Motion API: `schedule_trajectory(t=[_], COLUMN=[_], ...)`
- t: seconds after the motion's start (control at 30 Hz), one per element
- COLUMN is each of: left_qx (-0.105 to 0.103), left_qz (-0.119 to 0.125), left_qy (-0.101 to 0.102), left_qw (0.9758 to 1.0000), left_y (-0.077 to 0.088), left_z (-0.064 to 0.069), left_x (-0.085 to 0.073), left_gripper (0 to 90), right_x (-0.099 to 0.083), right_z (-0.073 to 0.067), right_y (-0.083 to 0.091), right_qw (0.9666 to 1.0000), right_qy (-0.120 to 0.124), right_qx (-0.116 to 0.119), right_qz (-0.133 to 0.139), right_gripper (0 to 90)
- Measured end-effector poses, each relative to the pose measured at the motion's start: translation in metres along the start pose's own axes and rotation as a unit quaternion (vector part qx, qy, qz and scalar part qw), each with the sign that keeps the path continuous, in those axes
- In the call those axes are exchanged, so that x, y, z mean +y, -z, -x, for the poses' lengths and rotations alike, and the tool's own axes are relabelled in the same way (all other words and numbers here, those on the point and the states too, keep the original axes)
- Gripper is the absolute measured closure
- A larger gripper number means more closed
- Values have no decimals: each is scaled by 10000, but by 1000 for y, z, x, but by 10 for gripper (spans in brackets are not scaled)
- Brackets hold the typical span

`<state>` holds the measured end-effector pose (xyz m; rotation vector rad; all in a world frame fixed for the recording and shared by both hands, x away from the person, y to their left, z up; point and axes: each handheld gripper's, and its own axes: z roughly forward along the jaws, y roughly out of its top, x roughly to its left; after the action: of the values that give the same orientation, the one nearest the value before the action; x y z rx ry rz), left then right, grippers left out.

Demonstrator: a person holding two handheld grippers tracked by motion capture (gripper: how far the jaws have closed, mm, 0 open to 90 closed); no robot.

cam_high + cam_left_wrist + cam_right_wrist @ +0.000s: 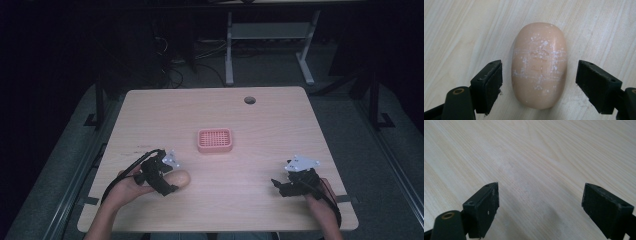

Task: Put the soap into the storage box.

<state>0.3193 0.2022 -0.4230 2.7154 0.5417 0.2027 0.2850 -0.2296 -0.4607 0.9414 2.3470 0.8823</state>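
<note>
Straddling the peach-coloured soap bar [539, 66], the left gripper [167, 176] has its jaws spread wide on either side, neither touching it. The bar lies flat on the desk [260, 135] near the front-left edge, well apart from the pink soap dish [215, 140] at the middle — probably its destination, though nothing is grasped yet. The right gripper [280, 186] rests wide and empty near the front-right edge.

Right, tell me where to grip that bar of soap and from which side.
Grip the bar of soap across its narrow width, on the two long flanks near the middle. It lies flat on the table, an oval longer than wide, so the ends curve away and would likely slip. The left gripper already straddles it, jaws open on either flank with a gap each side; closing there looks best.
</note>
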Motion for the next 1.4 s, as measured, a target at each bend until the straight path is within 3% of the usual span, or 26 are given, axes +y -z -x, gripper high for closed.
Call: schedule_trajectory(t=[0.73,1.4], left_qx=[-162,-287], left_qz=[-405,-578], left_qy=[-49,-72], left_qw=[9990,9979], left_y=[-18,-26], left_z=[-4,-7], left_x=[10,15], left_gripper=[236,264], right_x=[1,1], right_z=[0,0], right_y=[0,1], right_qw=[10000,10000], right_qy=[66,38], right_qx=[22,39], right_qz=[-6,20], right_gripper=[138,138])
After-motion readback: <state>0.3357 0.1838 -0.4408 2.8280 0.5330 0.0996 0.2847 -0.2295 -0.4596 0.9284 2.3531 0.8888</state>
